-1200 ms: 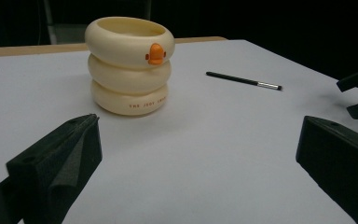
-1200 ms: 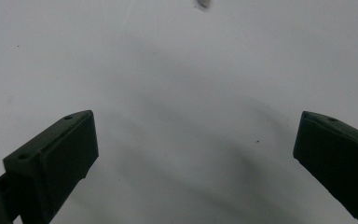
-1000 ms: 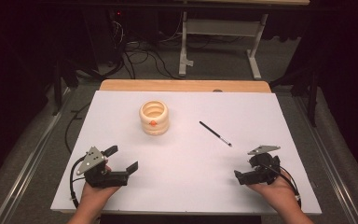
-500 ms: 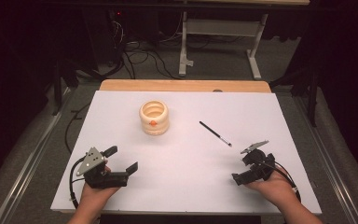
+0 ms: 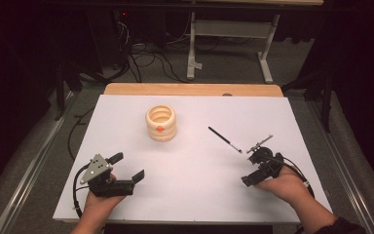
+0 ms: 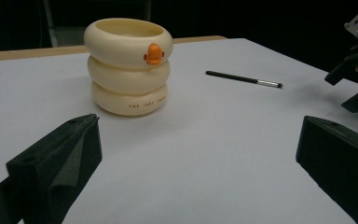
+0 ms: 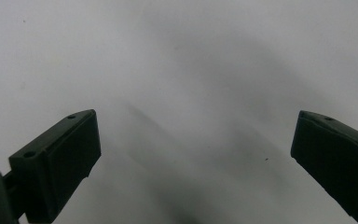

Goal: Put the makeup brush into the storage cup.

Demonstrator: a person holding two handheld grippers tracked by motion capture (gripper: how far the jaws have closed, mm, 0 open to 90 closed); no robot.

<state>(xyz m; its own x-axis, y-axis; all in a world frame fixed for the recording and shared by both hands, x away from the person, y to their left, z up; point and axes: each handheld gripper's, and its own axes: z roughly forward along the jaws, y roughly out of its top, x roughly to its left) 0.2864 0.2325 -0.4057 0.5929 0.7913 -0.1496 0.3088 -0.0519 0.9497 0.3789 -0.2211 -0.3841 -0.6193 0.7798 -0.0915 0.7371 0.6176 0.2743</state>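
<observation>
Both the left gripper [image 5: 126,165] and right gripper [image 5: 253,165] are hovering with jaws spread, empty. The pen [image 5: 225,139] is lying far-right, beside the cream ringed cup [image 5: 160,122]; a careless nudge could roll it away.

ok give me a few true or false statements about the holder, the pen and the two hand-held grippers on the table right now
1. The cream ringed holder stands upright on the white table. True.
2. The black pen sits inside the holder. False: it lies flat on the table, apart from the holder, to its right in the high view.
3. The left hand-held gripper is open and holds nothing. True.
4. The right hand-held gripper is shut on the pen. False: its jaws stand wide apart over bare table, with the pen lying just beyond it.
5. The holder has an orange mark on its top ring. True.
</observation>
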